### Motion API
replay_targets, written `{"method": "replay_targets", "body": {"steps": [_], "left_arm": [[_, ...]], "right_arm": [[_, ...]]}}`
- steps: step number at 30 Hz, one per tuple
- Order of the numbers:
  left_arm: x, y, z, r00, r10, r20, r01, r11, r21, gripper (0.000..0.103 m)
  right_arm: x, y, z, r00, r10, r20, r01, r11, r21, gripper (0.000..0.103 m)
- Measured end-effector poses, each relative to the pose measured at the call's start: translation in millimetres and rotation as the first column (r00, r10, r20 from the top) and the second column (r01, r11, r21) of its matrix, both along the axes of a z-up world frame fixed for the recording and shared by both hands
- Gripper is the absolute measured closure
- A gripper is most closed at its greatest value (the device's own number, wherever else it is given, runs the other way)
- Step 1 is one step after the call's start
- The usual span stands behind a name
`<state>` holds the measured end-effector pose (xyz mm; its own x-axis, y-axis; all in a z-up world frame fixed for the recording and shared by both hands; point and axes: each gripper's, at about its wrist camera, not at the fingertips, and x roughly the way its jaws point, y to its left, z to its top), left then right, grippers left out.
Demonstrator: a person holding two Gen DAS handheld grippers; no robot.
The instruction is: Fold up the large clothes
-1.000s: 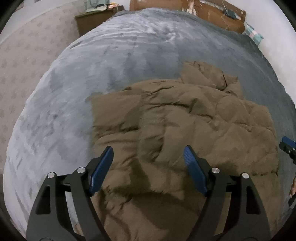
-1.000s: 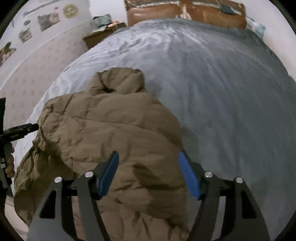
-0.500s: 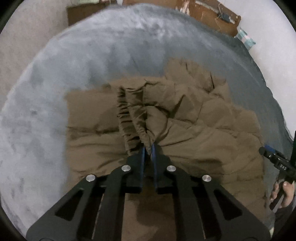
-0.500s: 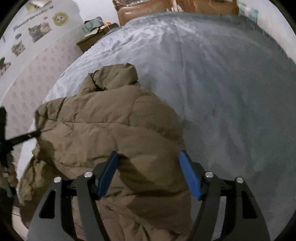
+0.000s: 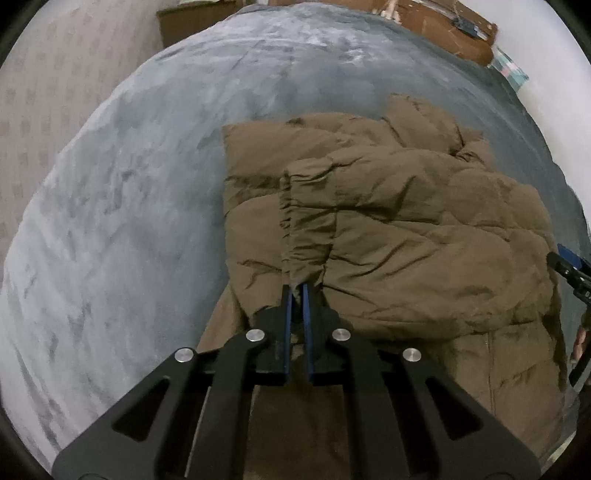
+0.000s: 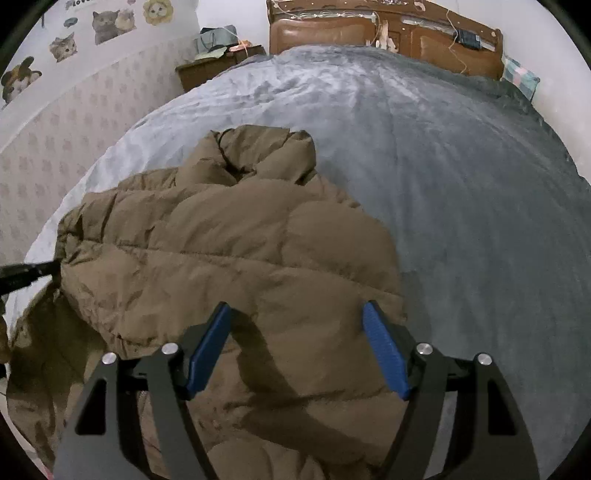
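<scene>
Home bedroom, wide bed under a grey plush blanket [image 6: 443, 184], brown padded headboard [image 6: 332, 33] at top of frame, wooden nightstand [image 6: 207, 72] upper left, cat stickers [image 6: 107, 24] on patterned wallpaper

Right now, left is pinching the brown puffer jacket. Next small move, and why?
Probably lower the right gripper and close on the brown puffer jacket: the left gripper is shut on a gathered edge, while the right's jaws, just opening wider, hang above the fabric, holding nothing. Two grips suit a fold.
</scene>
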<state>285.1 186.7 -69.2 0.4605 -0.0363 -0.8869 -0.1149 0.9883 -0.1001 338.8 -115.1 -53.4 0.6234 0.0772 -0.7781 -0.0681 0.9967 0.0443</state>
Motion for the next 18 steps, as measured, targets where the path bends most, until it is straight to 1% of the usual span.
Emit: {"method": "replay_targets", "body": {"steps": [1, 3, 5, 7, 8, 10, 11, 12, 13, 14, 16, 17, 18], "left_arm": [[1, -3, 5, 1.0, -0.005, 0.002, 0.005, 1.0, 0.022, 0.094], [3, -4, 12, 1.0, -0.007, 0.008, 0.006, 0.999, 0.047, 0.093], [0, -4, 22, 0.999, -0.005, 0.032, 0.003, 0.997, 0.074, 0.086], [0, -9, 31, 0.998, -0.008, 0.059, 0.003, 0.996, 0.087, 0.067], [0, -11, 36, 0.997, -0.008, 0.074, 0.0, 0.995, 0.101, 0.062], [3, -19, 41, 0.996, -0.016, 0.086, 0.005, 0.991, 0.132, 0.034], [4, -24, 44, 0.995, -0.023, 0.093, 0.009, 0.989, 0.149, 0.029], [5, -29, 48, 0.994, -0.031, 0.107, 0.012, 0.984, 0.176, 0.021], [6, -33, 48, 0.993, -0.038, 0.113, 0.017, 0.982, 0.186, 0.017], [7, -35, 49, 0.992, -0.048, 0.114, 0.025, 0.981, 0.192, 0.016], [7, -35, 50, 0.993, -0.074, 0.095, 0.057, 0.983, 0.173, 0.016], [12, -38, 47, 0.993, -0.088, 0.079, 0.075, 0.985, 0.154, 0.016], [21, -42, 41, 0.993, -0.097, 0.064, 0.086, 0.985, 0.15, 0.022]], "right_arm": [[-2, -2, 0, 1.0, -0.003, 0.0, 0.003, 1.0, 0.001, 0.029], [-7, -9, 2, 1.0, -0.019, 0.008, 0.019, 1.0, -0.001, 0.029], [-12, -18, 7, 0.999, -0.043, 0.023, 0.043, 0.999, -0.001, 0.029], [-16, -25, 10, 0.998, -0.058, 0.037, 0.058, 0.998, -0.001, 0.029], [-18, -30, 13, 0.997, -0.067, 0.049, 0.068, 0.998, -0.009, 0.029], [-19, -35, 16, 0.994, -0.081, 0.07, 0.083, 0.996, -0.027, 0.029], [-19, -37, 17, 0.993, -0.086, 0.077, 0.088, 0.996, -0.033, 0.029], [-19, -38, 19, 0.993, -0.088, 0.083, 0.091, 0.995, -0.034, 0.029], [-17, -38, 20, 0.992, -0.088, 0.086, 0.091, 0.995, -0.031, 0.029], [-16, -38, 21, 0.992, -0.087, 0.091, 0.09, 0.996, -0.027, 0.029], [-13, -35, 22, 0.992, -0.082, 0.097, 0.085, 0.996, -0.027, 0.029], [-10, -33, 21, 0.993, -0.073, 0.094, 0.075, 0.997, -0.027, 0.031], [-7, -31, 20, 0.994, -0.068, 0.086, 0.07, 0.997, -0.03, 0.038]]}}
